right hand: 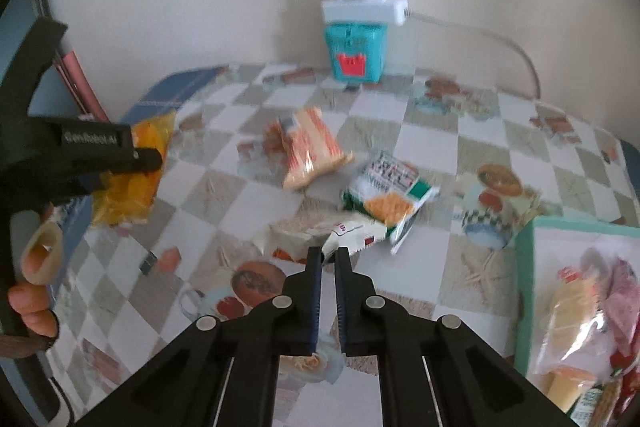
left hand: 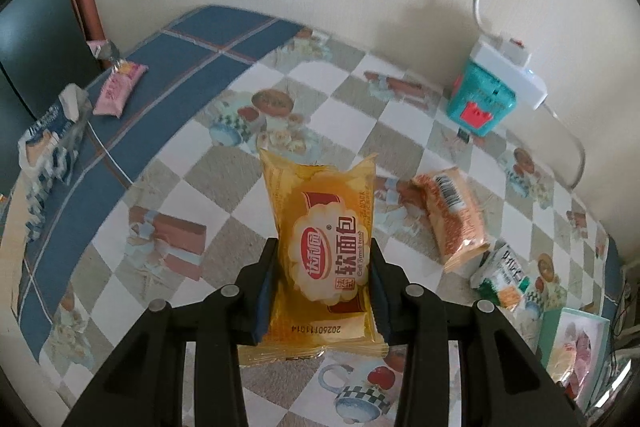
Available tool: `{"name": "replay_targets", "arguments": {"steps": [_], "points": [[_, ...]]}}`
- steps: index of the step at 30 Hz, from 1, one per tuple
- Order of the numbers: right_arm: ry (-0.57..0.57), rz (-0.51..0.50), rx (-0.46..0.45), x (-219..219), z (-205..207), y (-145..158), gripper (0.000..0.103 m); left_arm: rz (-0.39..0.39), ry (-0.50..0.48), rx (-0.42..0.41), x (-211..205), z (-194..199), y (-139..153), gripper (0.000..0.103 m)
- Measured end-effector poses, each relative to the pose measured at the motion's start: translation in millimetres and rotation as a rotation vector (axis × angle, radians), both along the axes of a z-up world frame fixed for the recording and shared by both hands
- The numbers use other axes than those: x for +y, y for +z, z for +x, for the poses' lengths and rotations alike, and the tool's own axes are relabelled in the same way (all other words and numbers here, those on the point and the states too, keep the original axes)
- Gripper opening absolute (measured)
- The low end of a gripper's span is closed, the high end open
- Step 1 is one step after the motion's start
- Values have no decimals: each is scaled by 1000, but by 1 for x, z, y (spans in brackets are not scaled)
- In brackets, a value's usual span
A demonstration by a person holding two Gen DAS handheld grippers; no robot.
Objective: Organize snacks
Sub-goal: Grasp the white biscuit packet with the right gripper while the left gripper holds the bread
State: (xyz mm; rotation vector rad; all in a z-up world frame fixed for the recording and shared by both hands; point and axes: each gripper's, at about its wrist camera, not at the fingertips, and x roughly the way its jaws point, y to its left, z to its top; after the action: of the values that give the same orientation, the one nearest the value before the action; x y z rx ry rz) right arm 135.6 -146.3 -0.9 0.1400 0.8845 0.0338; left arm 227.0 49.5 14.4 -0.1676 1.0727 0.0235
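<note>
The left gripper (left hand: 324,267) clamps a yellow bread packet (left hand: 324,247), lifted and tilted down over the checked tablecloth (left hand: 168,195). The right gripper (right hand: 328,255) pinches a white snack packet (right hand: 320,237) by its edge. Orange packet (right hand: 310,151) at twelve o'clock; green-rimmed tray (right hand: 524,291) at three.

Snack packets (right hand: 310,151) lie on the table (right hand: 440,267), left of the tray (right hand: 524,287).
</note>
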Motion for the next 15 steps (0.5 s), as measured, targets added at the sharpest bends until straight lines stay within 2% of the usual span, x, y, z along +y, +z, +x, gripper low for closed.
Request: {"name": "replay_targets", "arguments": {"steps": [3, 5, 10, 13, 15], "points": [[-7, -1, -42, -5, -5, 16, 6, 12, -13, -38, -6, -6, 15, 42], [-14, 4, -69, -9, -10, 26, 0, 12, -29, -63, -13, -10, 24, 42], [-43, 10, -120, -26, -19, 47, 0, 41, -80, -108, -38, -20, 40, 42], [-46, 0, -92, -34, -21, 44, 1, 53, -112, -113, -53, -24, 42, 42], [-94, -1, -53, -42, -18, 35, 4, 58, -125, -100, -60, -25, 39, 42]]}}
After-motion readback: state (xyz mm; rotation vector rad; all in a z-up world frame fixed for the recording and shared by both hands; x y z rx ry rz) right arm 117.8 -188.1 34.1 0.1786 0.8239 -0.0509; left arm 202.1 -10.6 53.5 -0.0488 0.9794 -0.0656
